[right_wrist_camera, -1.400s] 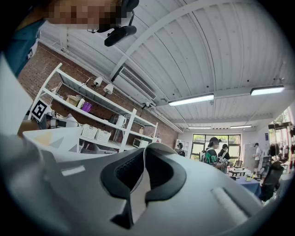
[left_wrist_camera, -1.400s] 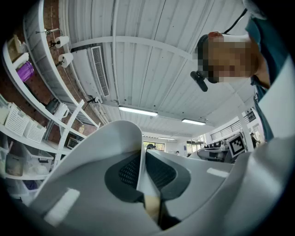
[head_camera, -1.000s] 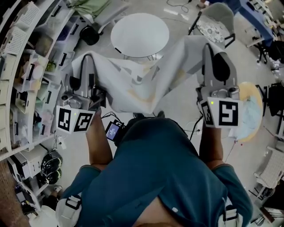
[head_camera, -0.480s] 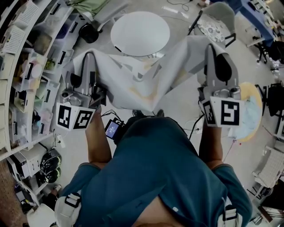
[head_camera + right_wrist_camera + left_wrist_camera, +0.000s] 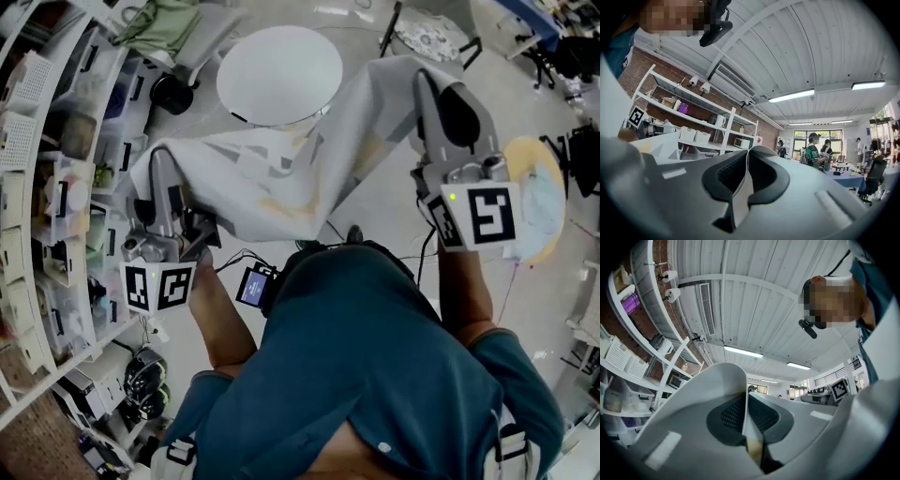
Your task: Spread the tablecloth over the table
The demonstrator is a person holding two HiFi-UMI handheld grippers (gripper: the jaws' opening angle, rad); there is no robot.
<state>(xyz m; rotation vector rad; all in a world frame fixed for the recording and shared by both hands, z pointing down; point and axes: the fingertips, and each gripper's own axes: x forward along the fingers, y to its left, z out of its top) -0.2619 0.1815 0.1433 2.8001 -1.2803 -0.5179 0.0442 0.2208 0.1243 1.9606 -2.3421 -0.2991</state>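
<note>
White fabric with faint grey shapes and a pale yellow patch, the cloth point(image 5: 281, 178) hangs in soft folds between the two grippers, sagging to a low point in front of the person's teal shirt point(image 5: 375, 375). It is held in the air on the near side of the table point(image 5: 278, 61), a smooth round white top, and none of it lies on that top.

Both grippers are rounded shells of grey plastic with black ribbed pads point(image 5: 731, 416) and a cube of square markers at the back. The left gripper point(image 5: 159, 159) is closed on one corner of the cloth; its own view shows a thin edge of fabric nipped between the pads. The right gripper point(image 5: 427, 80) is closed likewise, with a strip of cloth pinched between its pads point(image 5: 729, 176).

The hands are spread wide, one to each side of the body, with the jaws pointing away from the person toward the table. The bare left forearm point(image 5: 220, 319) reaches out beside the shelves point(image 5: 56, 187).

Against a second ago, the left gripper sits lower in the head view and the right one slightly higher, the table has slid toward the upper left, and both grips on the cloth are unchanged.
</note>
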